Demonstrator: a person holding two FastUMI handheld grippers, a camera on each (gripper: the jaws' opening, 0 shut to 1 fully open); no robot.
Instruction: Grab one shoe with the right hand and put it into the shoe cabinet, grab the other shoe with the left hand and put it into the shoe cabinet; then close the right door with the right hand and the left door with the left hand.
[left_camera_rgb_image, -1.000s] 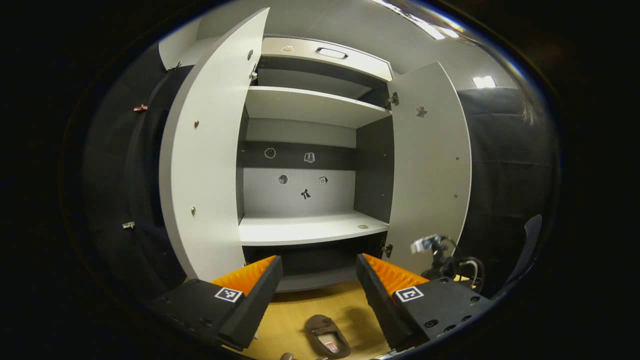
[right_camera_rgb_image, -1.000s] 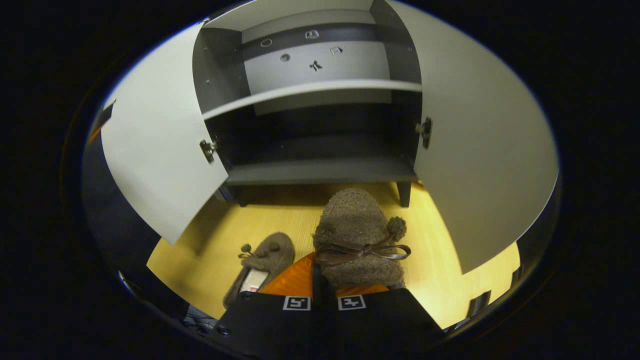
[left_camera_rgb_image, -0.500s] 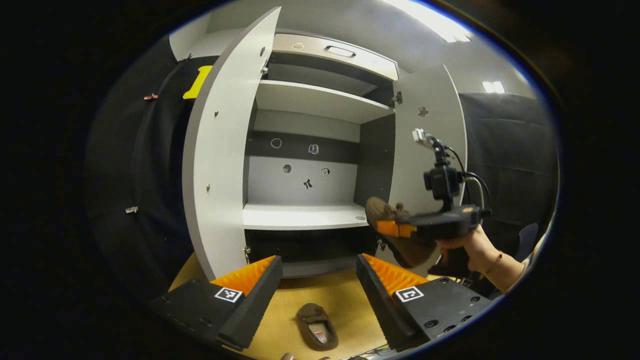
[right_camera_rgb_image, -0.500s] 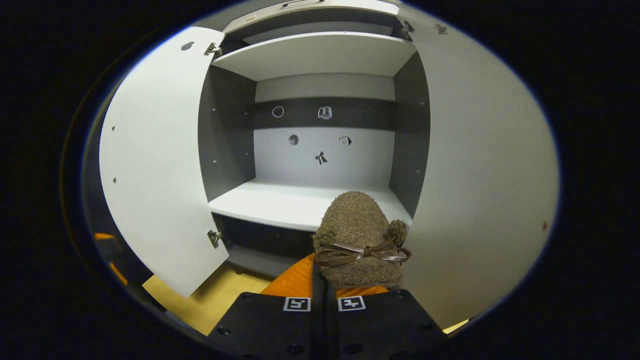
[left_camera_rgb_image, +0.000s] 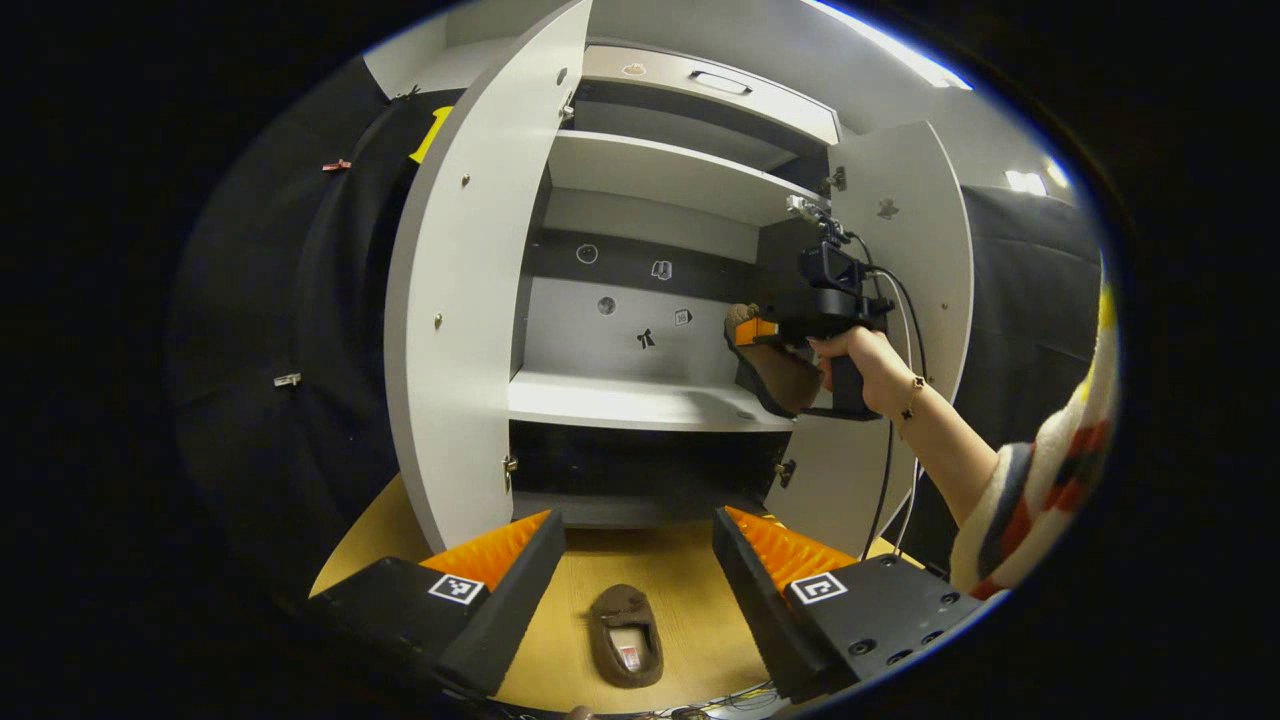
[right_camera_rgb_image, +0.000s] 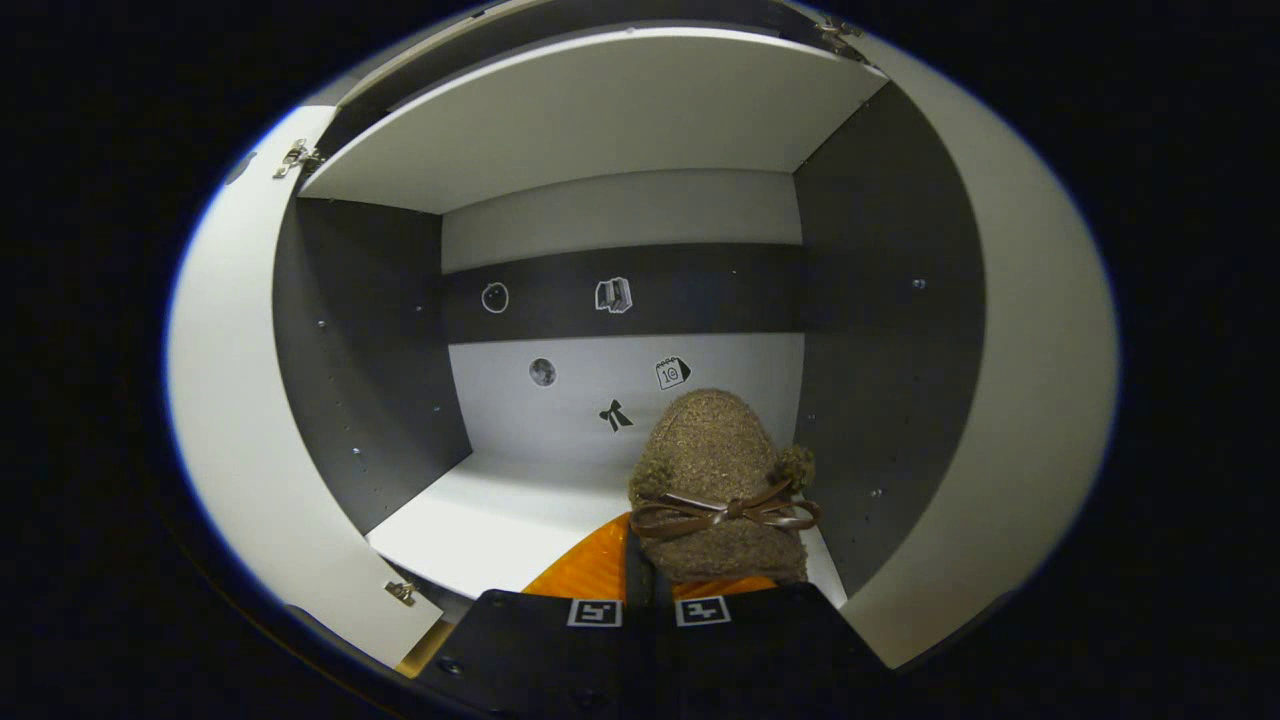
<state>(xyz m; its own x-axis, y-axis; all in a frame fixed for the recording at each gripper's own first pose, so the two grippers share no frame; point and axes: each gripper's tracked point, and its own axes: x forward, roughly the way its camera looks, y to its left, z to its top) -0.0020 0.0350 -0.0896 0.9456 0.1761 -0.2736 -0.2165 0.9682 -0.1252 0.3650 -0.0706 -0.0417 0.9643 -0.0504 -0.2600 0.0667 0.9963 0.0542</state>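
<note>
The shoe cabinet (left_camera_rgb_image: 640, 400) stands open in the middle of the left gripper view, its left door (left_camera_rgb_image: 470, 300) swung wide at centre left and its right door (left_camera_rgb_image: 915, 260) open at upper right. A hand (left_camera_rgb_image: 860, 365) reaching in from the right side of that frame carries the right gripper (left_camera_rgb_image: 755, 332) up to the middle shelf (left_camera_rgb_image: 620, 400). Its fingers are pressed together on the heel end of a fuzzy brown slipper (right_camera_rgb_image: 715, 480), which in the right gripper view fills the lower centre, toe pointing into the cabinet, with a thin brown bow (right_camera_rgb_image: 725, 512) across its top. The slipper hangs just above the right end of the shelf, close to the dark right inner wall (right_camera_rgb_image: 880, 330); whether its sole touches the shelf I cannot tell.

The other slipper (left_camera_rgb_image: 623, 635) lies on the wooden floor (left_camera_rgb_image: 690, 590) at the bottom centre of the left gripper view, in front of the cabinet, between the left gripper's (left_camera_rgb_image: 640, 575) fingers as seen from its camera. Those fingers stand wide apart and hold nothing.

On the cabinet's back panel (right_camera_rgb_image: 620, 390) are small stickers (right_camera_rgb_image: 613, 295): a ring, a book-like shape, a dark disc, a bow and a calendar-like tag whose digits are too small to read. The insole label inside the floor slipper is red and white but illegible. A striped sleeve (left_camera_rgb_image: 1040, 490) shows at the lower right of the left gripper view.
</note>
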